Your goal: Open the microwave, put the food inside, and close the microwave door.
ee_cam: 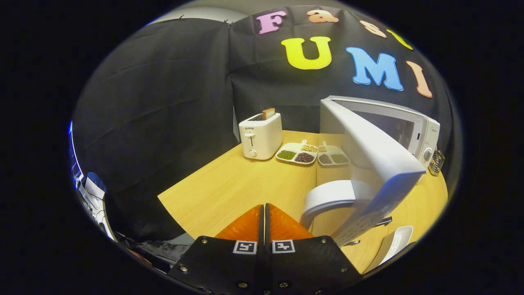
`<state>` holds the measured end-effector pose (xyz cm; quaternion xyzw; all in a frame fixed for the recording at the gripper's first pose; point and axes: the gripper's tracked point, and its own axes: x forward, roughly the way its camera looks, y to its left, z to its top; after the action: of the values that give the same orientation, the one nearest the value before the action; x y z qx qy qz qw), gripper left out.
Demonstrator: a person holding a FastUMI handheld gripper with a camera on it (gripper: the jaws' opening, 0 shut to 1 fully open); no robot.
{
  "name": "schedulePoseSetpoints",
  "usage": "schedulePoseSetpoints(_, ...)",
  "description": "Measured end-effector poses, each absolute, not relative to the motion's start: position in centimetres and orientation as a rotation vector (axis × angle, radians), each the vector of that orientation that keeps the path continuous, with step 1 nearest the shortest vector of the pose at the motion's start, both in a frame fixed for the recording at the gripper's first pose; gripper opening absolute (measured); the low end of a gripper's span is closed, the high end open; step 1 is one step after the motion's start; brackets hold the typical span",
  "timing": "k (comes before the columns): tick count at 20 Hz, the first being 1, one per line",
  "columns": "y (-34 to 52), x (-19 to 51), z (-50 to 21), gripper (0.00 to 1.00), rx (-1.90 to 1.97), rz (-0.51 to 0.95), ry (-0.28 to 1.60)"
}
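While the microwave door (368,164) is standing swung wide open toward the camera, the opening step is appearing done and the loading step is coming into hand; the next move, as a judgement, is calling for fetching the food and carrying it past the door into the cavity. Reading left to right: one toaster (260,136) is sitting at the back of the bench (229,188) with one slice of bread (268,113) rising from its slot; two divided trays (297,153) of beans and grains, probably the food, are lying side by side just beyond it, the second partly hidden by the door; one microwave (409,127) is standing at the right; the hand-held gripper (264,223) is resting with its fingers pressed together, holding nothing, just left of the door's handle (327,198).
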<state>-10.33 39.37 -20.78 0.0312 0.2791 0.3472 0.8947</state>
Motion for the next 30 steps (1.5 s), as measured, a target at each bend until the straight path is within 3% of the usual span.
schedulePoseSetpoints(30, 21.5, 4.0, -22.4, 0.00, 0.068, 0.464, 0.564)
